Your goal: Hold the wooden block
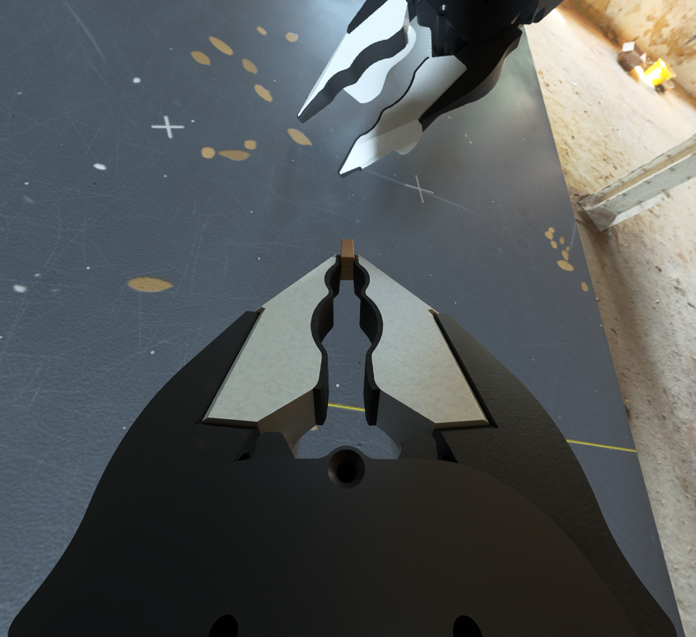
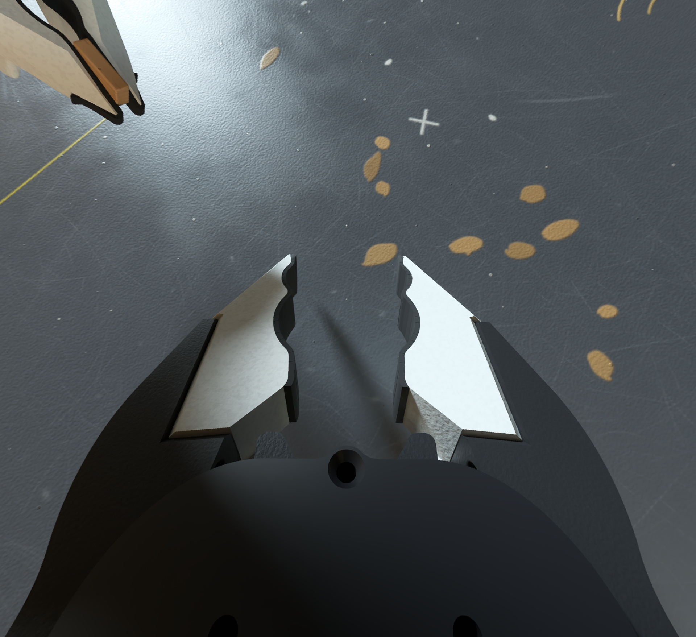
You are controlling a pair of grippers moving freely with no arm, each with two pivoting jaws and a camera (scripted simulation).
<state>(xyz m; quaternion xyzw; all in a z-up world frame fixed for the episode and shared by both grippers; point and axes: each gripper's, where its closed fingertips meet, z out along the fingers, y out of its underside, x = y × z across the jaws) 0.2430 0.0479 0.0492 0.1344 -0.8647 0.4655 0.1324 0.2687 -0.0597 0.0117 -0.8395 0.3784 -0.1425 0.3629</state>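
Note:
A small tan wooden block (image 1: 347,261) sits clamped between the tips of my left gripper (image 1: 347,258), its far end sticking out a little past the fingertips, held above the dark table. The right wrist view shows the same block (image 2: 103,71) pinched in the left gripper (image 2: 124,106) at the upper left. My right gripper (image 2: 348,261) is open and empty, fingers wide apart above the tabletop. In the left wrist view the right gripper (image 1: 324,142) hovers ahead and to the right, apart from the block.
The dark grey table (image 1: 113,204) bears tan paint spots (image 2: 380,253), white cross marks (image 2: 423,121) and a thin yellow line (image 1: 599,445). Its right edge (image 1: 587,280) drops to a sandy floor with a pale beam (image 1: 640,185).

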